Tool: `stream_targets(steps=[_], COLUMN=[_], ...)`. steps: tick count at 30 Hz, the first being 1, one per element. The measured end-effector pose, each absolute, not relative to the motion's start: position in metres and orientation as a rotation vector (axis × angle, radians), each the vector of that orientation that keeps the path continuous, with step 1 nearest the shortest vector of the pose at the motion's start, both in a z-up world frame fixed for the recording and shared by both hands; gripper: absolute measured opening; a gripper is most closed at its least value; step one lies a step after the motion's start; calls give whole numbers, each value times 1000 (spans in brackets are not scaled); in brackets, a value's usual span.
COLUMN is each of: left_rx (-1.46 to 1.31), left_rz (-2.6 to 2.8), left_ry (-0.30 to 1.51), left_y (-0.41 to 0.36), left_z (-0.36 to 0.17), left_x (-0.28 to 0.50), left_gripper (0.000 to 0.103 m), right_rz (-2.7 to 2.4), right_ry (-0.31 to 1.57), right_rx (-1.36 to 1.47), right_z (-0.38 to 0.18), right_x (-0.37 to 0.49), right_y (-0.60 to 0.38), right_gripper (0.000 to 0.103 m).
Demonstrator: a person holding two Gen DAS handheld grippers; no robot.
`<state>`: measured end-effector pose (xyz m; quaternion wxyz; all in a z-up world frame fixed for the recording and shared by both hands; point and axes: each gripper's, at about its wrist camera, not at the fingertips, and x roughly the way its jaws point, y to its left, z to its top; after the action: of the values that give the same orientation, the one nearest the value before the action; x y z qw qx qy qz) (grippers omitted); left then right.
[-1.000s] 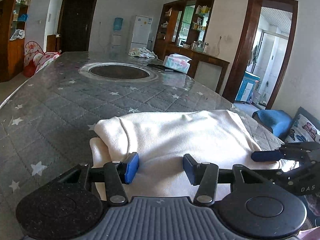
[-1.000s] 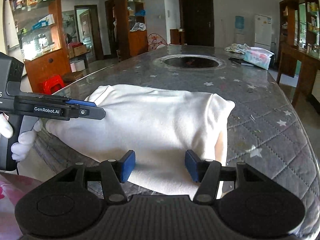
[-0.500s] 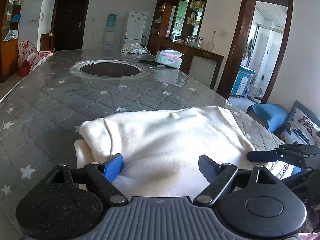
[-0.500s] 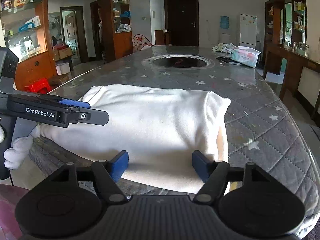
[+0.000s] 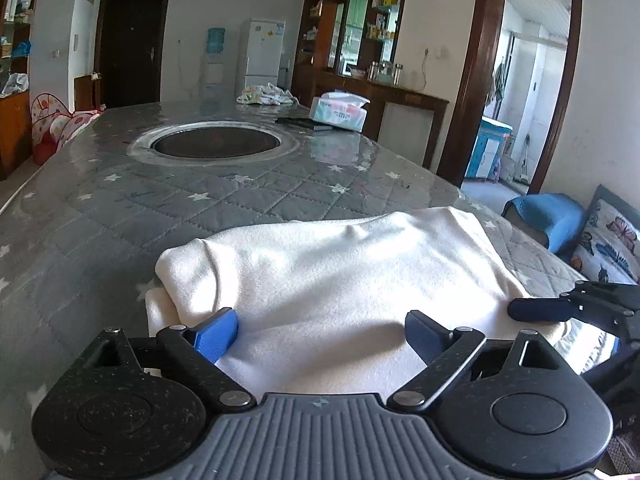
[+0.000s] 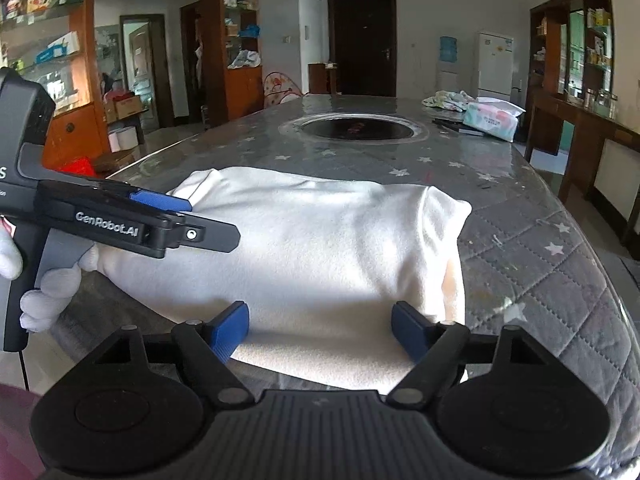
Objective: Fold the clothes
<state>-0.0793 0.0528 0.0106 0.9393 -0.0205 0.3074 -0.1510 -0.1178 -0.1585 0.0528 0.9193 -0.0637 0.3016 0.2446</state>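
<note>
Left gripper [image 5: 320,330]: jaws spread wide, nothing between the pads, cloth passing under the gap. Right gripper [image 6: 320,326]: likewise spread wide and empty, poised at the near hem.

White garment [image 5: 340,276] lies directly ahead of both grippers on the quilted table cover [image 5: 120,208], its near hem hanging slightly over the table's near edge. It is already doubled: rounded fold edges show at the left, beyond the left gripper's left pad, and at the right, beyond the right gripper's right pad, with a second layer peeking out beneath each.

Step, as judged: either between folds, about to take the near hem for another, or just let go of a finished bundle. The frames do not settle which.

Room: bare cover extends ahead of the garment to a round inset [image 6: 356,128] further out. Tissue pack [image 6: 492,120] and crumpled cloth [image 6: 448,100] sit far ahead to the right, well apart. Right table edge lies near the garment's right fold.
</note>
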Motion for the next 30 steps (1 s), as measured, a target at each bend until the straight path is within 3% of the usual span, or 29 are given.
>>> stream_targets(steps=[14, 16, 21, 30], left_rx=[-7, -21, -50, -103], left_rz=[-309, -299, -281, -247], left_ry=[690, 693, 700, 686], left_y=[14, 14, 16, 23], left_z=[10, 10, 14, 27], left_x=[-5, -1, -1, -10], left_gripper=[103, 103, 103, 103], right_rz=[416, 416, 438, 436], right_ry=[633, 640, 657, 661], right_rx=[-101, -97, -97, -120], right_z=[52, 52, 50, 48], right_x=[-63, -58, -51, -48], right_y=[-173, -174, -171, -165], right_gripper=[81, 83, 98, 103])
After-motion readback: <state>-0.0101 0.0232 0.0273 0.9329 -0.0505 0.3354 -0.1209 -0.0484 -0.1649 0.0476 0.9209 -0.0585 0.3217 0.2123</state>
